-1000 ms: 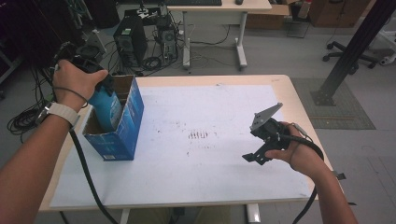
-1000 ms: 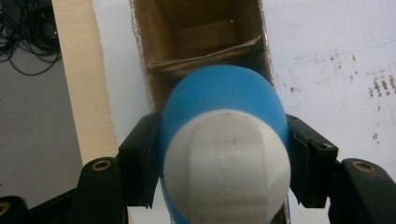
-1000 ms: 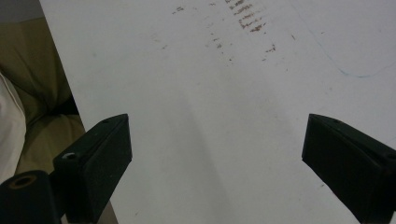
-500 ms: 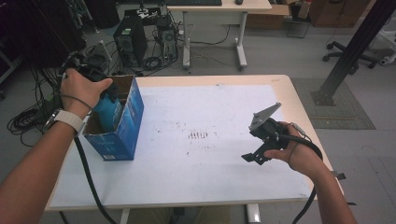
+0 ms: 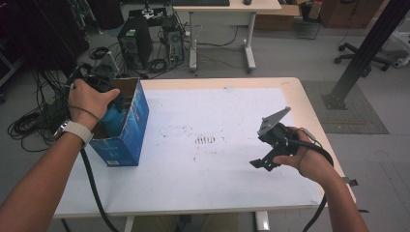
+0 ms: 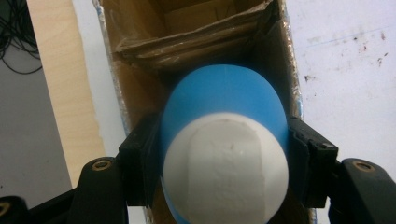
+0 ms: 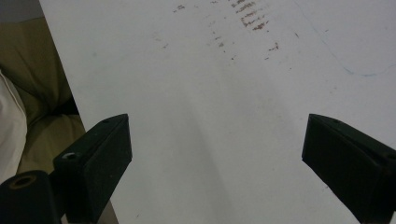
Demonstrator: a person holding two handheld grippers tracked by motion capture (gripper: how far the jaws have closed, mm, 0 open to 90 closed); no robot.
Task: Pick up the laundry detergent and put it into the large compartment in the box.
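Left tool [image 6: 224, 154]: jaws clamped on a blue plastic bottle with white cap [image 6: 224, 116], inside the open blue cardboard box [image 5: 126, 126] at the desk's [image 5: 217, 116] left edge. Right tool [image 7: 217, 158]: jaws wide apart, empty, above the white desk top.

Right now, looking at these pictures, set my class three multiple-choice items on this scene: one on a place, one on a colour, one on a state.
1. Where is the cardboard box?
A. at the table's left edge
B. at the table's middle
C. on the floor

2. What colour is the body of the cup that the left gripper holds?
A. red
B. blue
C. green

3. How do the right gripper's jaws stand?
A. shut on a cup
B. shut on a cloth
C. open, nothing between them

Answers:
1. A, the high view shows it by the left edge.
2. B, its wall is blue with a white base.
3. C, only the white table cover lies between them.
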